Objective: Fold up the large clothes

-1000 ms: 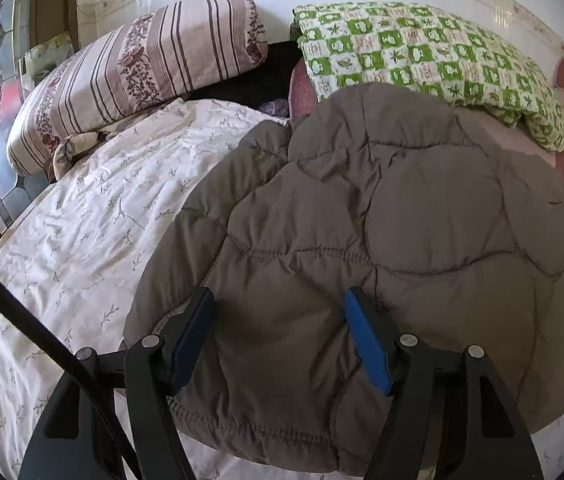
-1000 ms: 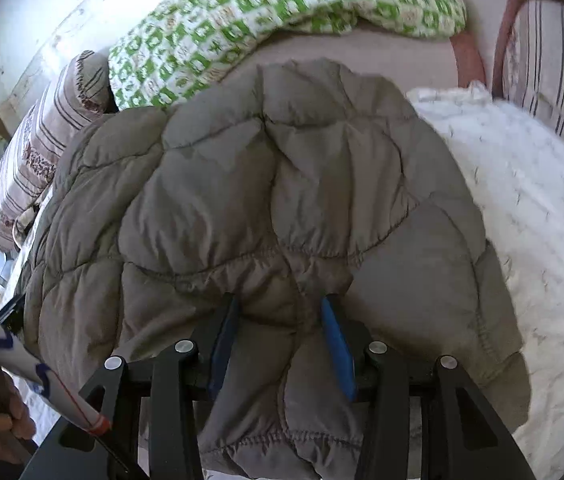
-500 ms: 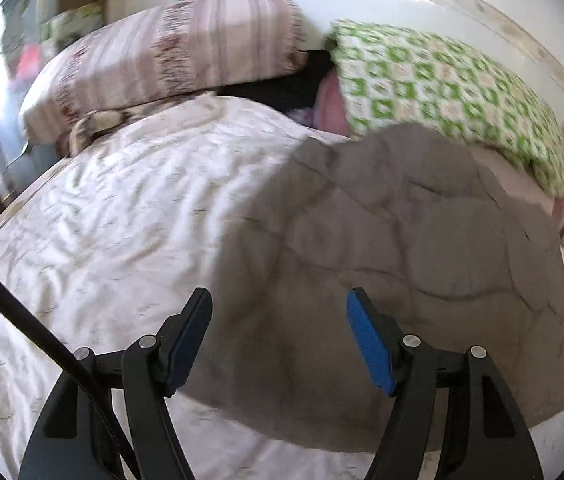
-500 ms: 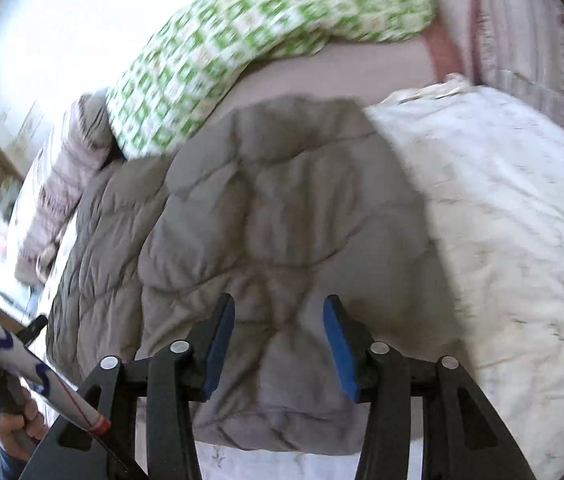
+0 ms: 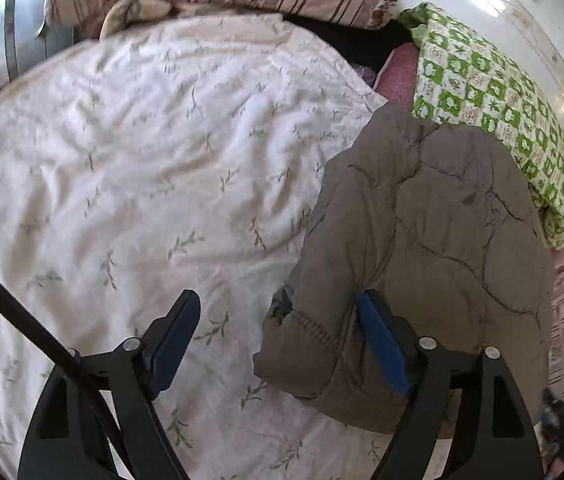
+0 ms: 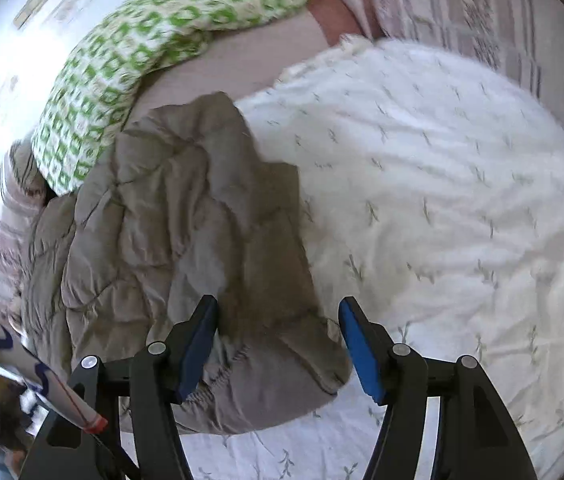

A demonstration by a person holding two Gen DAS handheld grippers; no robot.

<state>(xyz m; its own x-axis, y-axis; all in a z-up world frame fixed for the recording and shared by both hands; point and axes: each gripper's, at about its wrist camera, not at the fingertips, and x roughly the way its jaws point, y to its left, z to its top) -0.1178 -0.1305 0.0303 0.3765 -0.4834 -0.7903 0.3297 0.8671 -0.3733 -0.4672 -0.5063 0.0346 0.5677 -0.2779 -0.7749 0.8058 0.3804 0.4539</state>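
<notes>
Two views show the same grey quilted jacket [image 5: 433,240], folded into a thick bundle on the bed, over the white leaf-printed cover [image 5: 154,152].

From the left wrist view, the jacket lies toward the near right part of the bed, with its far end close to the green checked blanket [image 5: 497,112]. The left tool [image 5: 282,340] stands wide, and its jaws have just been opening. The near corner of the jacket sits between them and leans on the right blue pad [image 5: 381,352], while the left pad [image 5: 170,340] is free over the cover. I think the risk here is that this corner catches on the pad when the tool pulls away, and the fold opens again.

From the right wrist view, the jacket lies at the near left part of the bed, just beside the green blanket. The right tool [image 6: 278,344] is also wide, its jaws have just been opening, and the hemmed edge lies loose between them. The padding looks springy, so the top layer may lift or slide on the soft cover if nothing presses it.
</notes>
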